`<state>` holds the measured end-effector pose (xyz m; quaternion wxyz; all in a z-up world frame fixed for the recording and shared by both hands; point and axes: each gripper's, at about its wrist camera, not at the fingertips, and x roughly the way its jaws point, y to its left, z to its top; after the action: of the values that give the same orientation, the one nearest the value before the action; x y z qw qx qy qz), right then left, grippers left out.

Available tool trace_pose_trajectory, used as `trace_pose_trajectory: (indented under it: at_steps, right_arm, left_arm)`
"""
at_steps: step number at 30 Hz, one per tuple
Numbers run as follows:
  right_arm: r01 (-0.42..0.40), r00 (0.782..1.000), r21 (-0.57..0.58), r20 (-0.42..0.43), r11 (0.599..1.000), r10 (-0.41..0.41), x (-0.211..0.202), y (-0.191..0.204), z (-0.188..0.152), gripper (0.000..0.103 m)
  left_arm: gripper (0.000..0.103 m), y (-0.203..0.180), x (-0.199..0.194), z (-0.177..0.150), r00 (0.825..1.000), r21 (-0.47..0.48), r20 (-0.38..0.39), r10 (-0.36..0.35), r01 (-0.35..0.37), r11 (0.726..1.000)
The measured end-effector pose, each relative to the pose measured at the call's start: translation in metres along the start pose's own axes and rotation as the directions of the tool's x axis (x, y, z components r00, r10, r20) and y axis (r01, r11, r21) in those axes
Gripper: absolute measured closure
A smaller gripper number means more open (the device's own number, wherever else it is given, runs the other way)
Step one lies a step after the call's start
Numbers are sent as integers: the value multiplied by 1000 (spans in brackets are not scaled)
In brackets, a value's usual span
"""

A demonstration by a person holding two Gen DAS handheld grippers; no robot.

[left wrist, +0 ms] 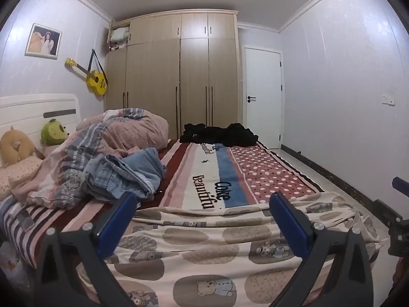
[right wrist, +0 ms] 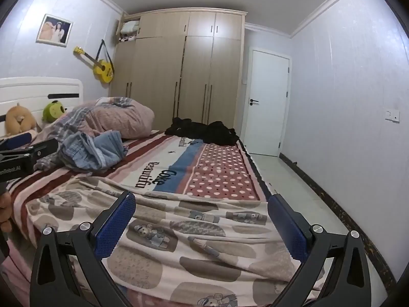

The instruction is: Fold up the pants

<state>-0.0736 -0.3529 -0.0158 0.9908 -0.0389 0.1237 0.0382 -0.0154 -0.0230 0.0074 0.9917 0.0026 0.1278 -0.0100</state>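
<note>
Both grippers hang spread wide over the near end of the bed [left wrist: 179, 168], with nothing between their blue pads.

The left gripper [left wrist: 203, 220] sees the right gripper's tip at its right edge, cut off by the frame. The right gripper [right wrist: 202, 217] sees the left gripper's black body at its left edge, with part of a hand [right wrist: 5, 212] below it.

The jeans [left wrist: 125, 176] lie crumpled at left centre of both views, beside the quilt [left wrist: 122, 133]. Dark pants [left wrist: 219, 134] are heaped at the far end of the bed, centre frame, too dark to make out their shape. A bear-print blanket [left wrist: 204, 243] covers the near end, partly hidden behind the fingers.
</note>
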Motion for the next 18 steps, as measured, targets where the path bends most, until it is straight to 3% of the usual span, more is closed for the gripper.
trace_pose_trajectory:
  at_steps: [18]
  right_arm:
    - [-4, 1000, 34, -9, 999, 5, 20, 6, 2, 1]
  left_arm:
    - [1, -9, 12, -1, 1000, -6, -13, -26, 26, 1000]
